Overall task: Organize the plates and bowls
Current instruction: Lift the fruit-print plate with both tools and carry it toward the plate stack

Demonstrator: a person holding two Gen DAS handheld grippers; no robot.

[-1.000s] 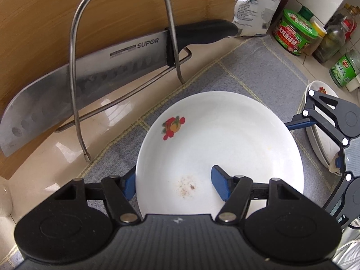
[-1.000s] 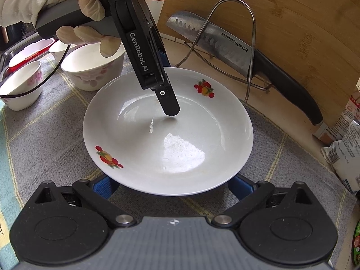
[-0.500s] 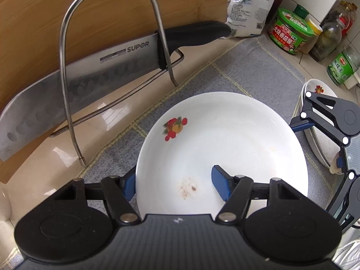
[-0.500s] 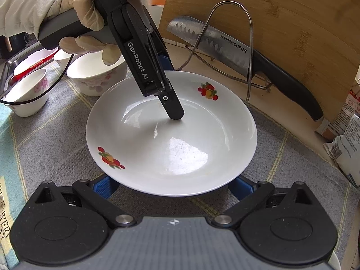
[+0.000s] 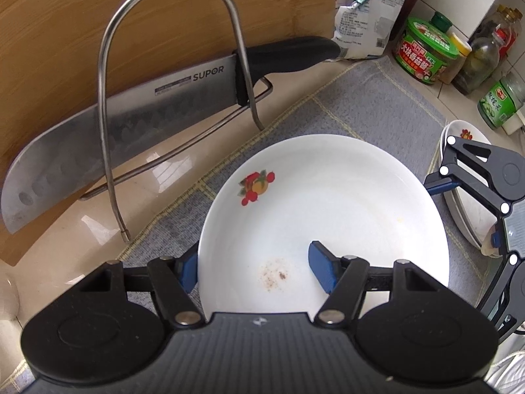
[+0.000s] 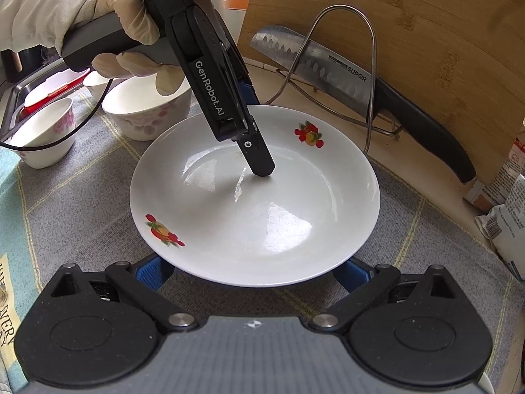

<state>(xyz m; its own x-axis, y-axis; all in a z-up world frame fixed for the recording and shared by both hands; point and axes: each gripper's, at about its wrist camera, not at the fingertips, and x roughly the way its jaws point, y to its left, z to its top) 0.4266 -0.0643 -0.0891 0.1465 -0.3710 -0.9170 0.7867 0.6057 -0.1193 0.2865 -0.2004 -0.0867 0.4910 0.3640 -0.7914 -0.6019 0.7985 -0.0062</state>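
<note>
A white plate (image 5: pixel 328 203) (image 6: pixel 262 216) with fruit decals sits over the grey checked mat (image 5: pixel 370 111). My left gripper (image 5: pixel 252 269) (image 6: pixel 252 138) is shut on its rim, with one blue pad (image 5: pixel 320 262) inside the plate and the other under the outer edge. My right gripper (image 6: pixel 252 271) (image 5: pixel 466 211) is open at the opposite rim. Its two blue fingers (image 6: pixel 151 272) are spread wide and partly hidden under the plate's edge. A gloved hand (image 6: pixel 108 6) holds the left gripper's handle.
A wire rack (image 5: pixel 108 115) holds a large knife (image 5: pixel 137 108) against a wooden board (image 6: pixel 410 32). White bowls (image 6: pixel 144 115) stand on the mat near a sink tray (image 6: pixel 19 98). More plates (image 5: pixel 466 210) are stacked beside jars and bottles (image 5: pixel 426 52).
Hardly anything. The plate stays fixed between the left fingers, and both views have drifted only slightly against the rack and knife.
</note>
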